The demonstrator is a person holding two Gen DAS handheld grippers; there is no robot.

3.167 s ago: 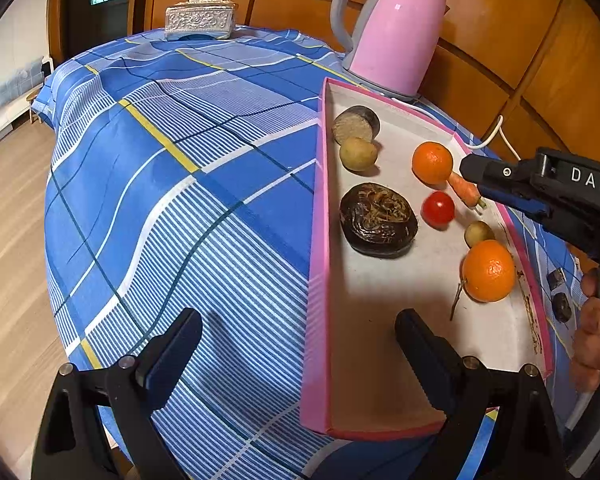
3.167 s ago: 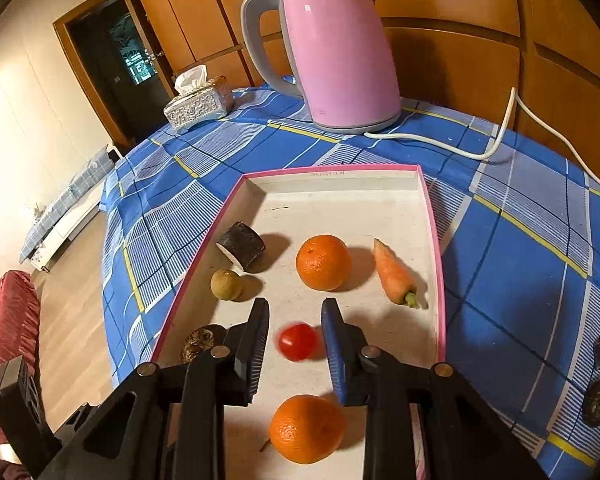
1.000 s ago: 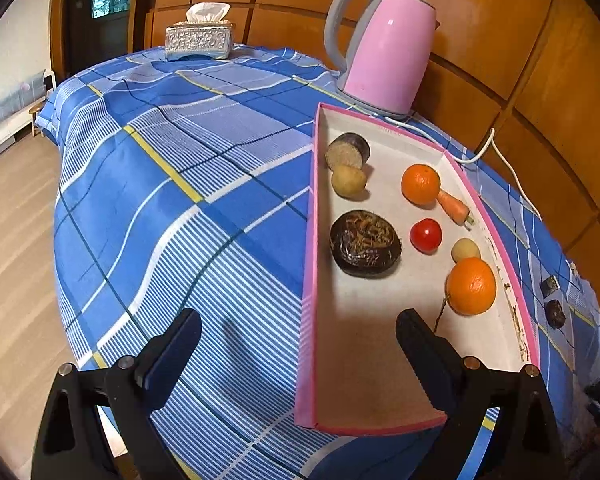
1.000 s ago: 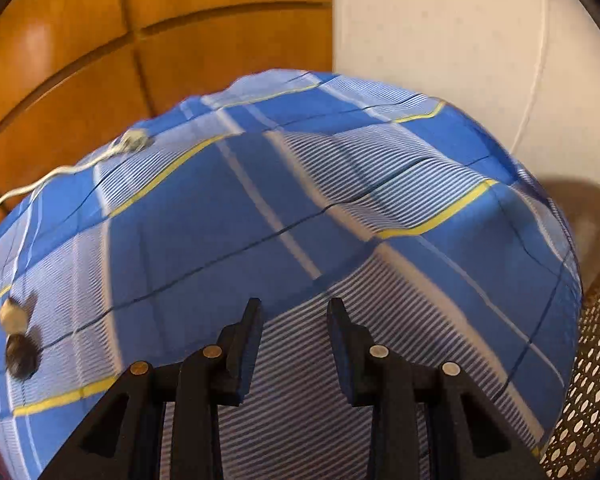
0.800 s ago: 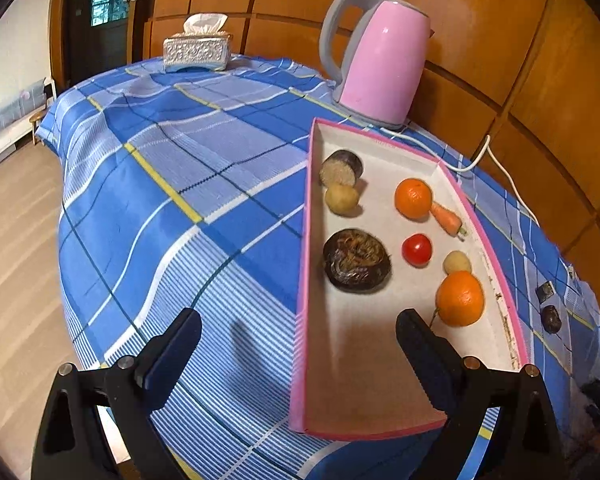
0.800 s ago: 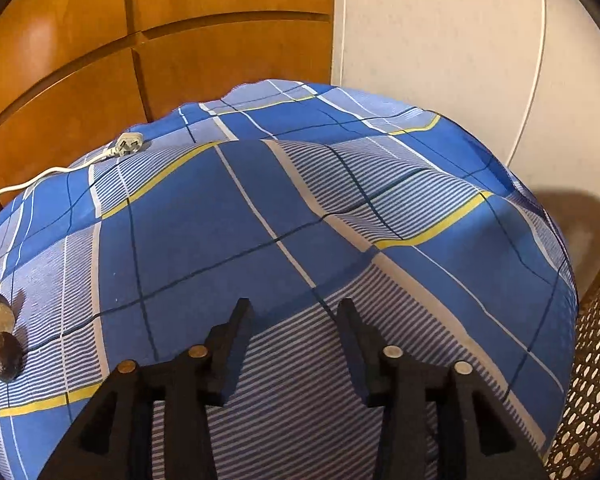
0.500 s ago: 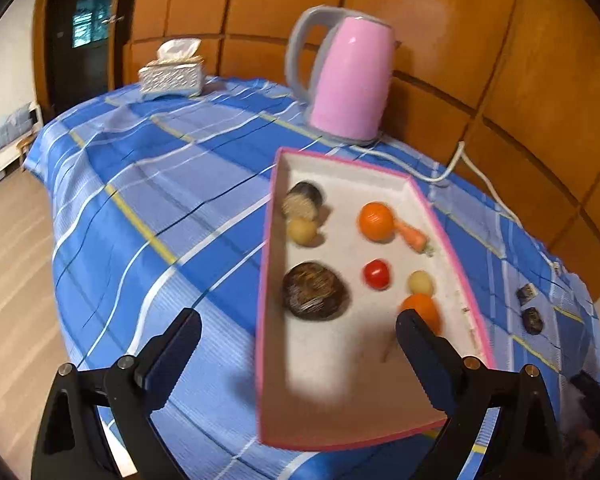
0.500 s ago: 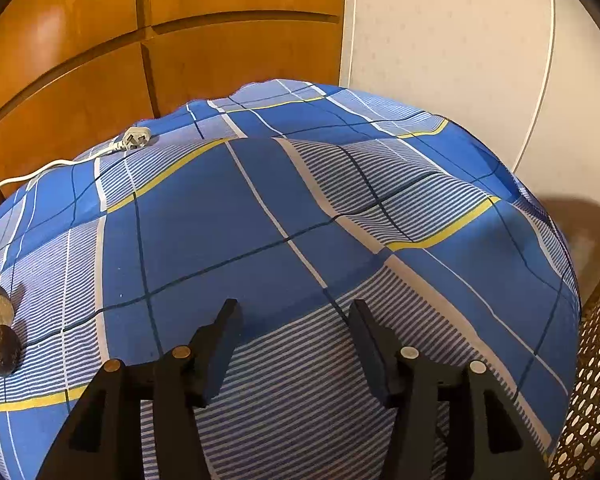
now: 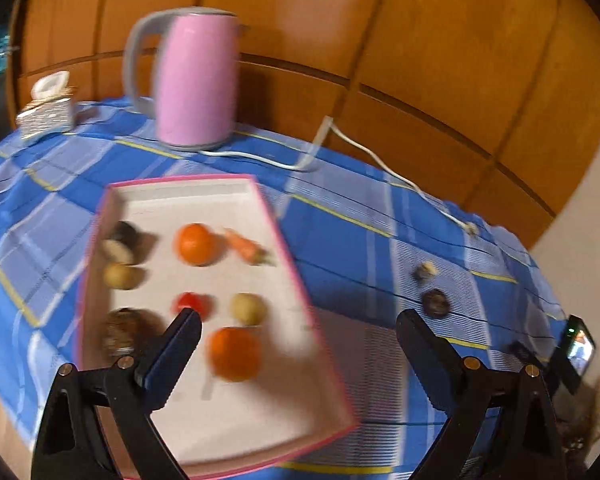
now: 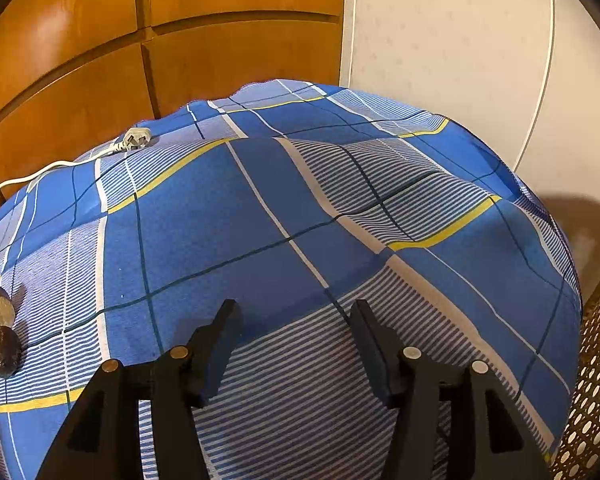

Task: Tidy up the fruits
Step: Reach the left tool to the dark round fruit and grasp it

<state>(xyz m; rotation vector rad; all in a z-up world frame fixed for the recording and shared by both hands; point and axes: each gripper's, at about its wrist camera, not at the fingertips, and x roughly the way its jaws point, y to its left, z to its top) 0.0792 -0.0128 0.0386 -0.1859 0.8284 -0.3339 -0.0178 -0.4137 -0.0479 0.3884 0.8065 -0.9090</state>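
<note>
A pink-rimmed white tray [image 9: 260, 204] lies on the blue checked tablecloth. In it are two oranges [image 9: 194, 243] [image 9: 235, 354], a carrot [image 9: 246, 246], a red tomato [image 9: 191, 302], two yellowish fruits [image 9: 118, 276] [image 9: 249, 308], a cut dark fruit [image 9: 120, 240] and a dark wrinkled fruit [image 9: 120, 332]. My left gripper [image 9: 298, 326] is open and empty above the tray's near right part. My right gripper [image 10: 296, 324] is open and empty over bare tablecloth. Two small dark pieces [image 10: 4, 350] [image 9: 434, 302] lie on the cloth right of the tray.
A pink kettle [image 9: 192, 80] stands behind the tray, its white cord [image 9: 380, 164] running right to a plug [image 10: 134, 140]. A tissue box [image 9: 46, 110] sits far left. A woven basket [image 10: 596, 380] stands beyond the table's right edge. A phone [image 9: 578, 350] shows at right.
My left gripper has swung right and forward, so the tray has shifted left in its view. My right gripper turned away from the tray to the table's right end and opened wider.
</note>
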